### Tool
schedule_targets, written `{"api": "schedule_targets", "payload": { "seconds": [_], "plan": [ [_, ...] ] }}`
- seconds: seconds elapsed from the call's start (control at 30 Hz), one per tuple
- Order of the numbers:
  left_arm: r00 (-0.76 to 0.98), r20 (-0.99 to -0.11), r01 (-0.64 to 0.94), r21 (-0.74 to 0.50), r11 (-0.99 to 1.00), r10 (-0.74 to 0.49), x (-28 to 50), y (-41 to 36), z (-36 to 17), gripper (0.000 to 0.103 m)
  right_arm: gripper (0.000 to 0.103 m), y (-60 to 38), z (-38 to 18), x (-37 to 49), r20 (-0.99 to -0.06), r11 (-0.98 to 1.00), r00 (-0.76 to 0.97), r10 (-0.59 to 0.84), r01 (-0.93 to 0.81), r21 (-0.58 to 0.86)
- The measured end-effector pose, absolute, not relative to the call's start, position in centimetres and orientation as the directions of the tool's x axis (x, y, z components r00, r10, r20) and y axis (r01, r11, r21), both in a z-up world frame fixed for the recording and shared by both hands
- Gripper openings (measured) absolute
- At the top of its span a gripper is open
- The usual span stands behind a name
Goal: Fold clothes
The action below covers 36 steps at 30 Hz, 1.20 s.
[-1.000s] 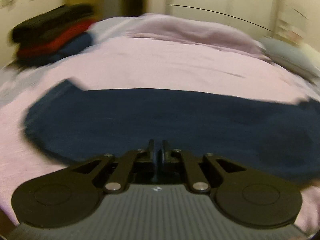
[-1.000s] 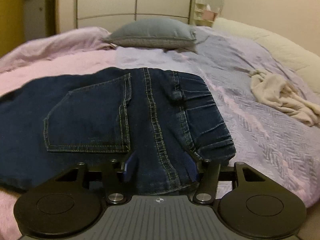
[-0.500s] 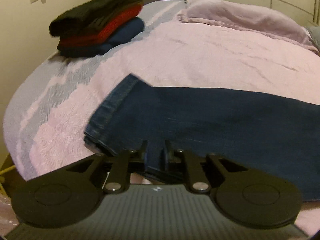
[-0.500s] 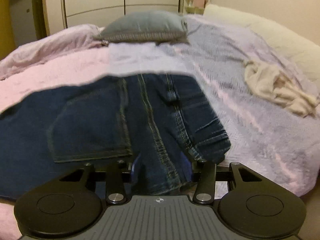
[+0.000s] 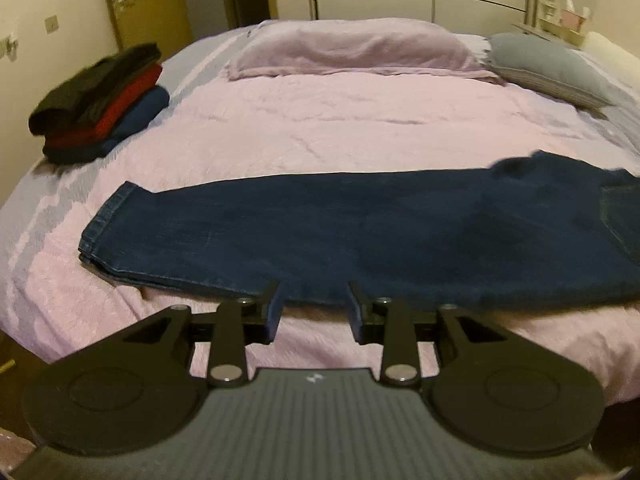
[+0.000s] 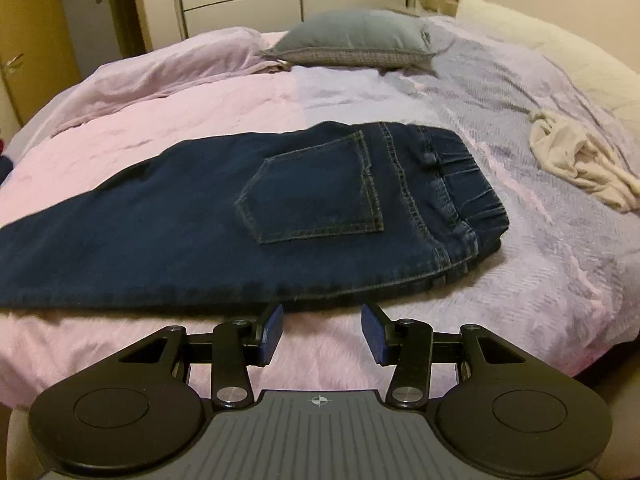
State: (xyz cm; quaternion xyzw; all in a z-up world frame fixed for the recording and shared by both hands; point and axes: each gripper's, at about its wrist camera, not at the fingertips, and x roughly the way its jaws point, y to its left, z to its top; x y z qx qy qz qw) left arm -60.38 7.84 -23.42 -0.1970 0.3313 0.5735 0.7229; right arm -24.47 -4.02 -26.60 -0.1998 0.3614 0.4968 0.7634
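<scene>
Pink bedding [image 5: 320, 128] covers the bed, and the jeans [image 5: 320, 232] lie flat across its near side, folded lengthwise with one leg on the other. The hem points toward a stack of folded clothes [image 5: 100, 100] and the waistband [image 6: 460, 184] toward a cream garment [image 6: 580, 168]. Half a second ago both tools pinched the near edge of the jeans; now they have let go and drawn back, so the lengthwise fold looks done and a crosswise fold likely comes next. The left gripper [image 5: 315, 306] stands open and empty, its tips just short of the near edge. The right gripper [image 6: 322, 330] is likewise spread wide, holding nothing.
</scene>
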Motion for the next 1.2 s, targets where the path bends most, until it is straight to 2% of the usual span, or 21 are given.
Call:
{"api": "schedule_targets", "payload": {
  "seconds": [0.43, 0.7, 1.2],
  "plan": [
    [0.154, -0.674, -0.947, 0.108, 0.302, 0.722, -60.0, 0.5, -21.5, 0.036, 0.047, -9.7, -24.9, -26.7, -0.722, 0.407, 0.229, 0.653, -0.910, 0.080],
    [0.147, -0.666, -0.946, 0.122, 0.301, 0.731, -59.4, -0.3, -21.1, 0.037, 0.047, -10.8, -25.2, -26.4, -0.721, 0.422, 0.226, 0.656, -0.901, 0.102],
    [0.154, -0.704, -0.944, 0.103, 0.314, 0.694, -59.1, 1.6, -22.8, 0.038, 0.047, -8.8, -26.6, -25.8, -0.751, 0.423, 0.220, 0.622, -0.902, 0.086]
  ]
}}
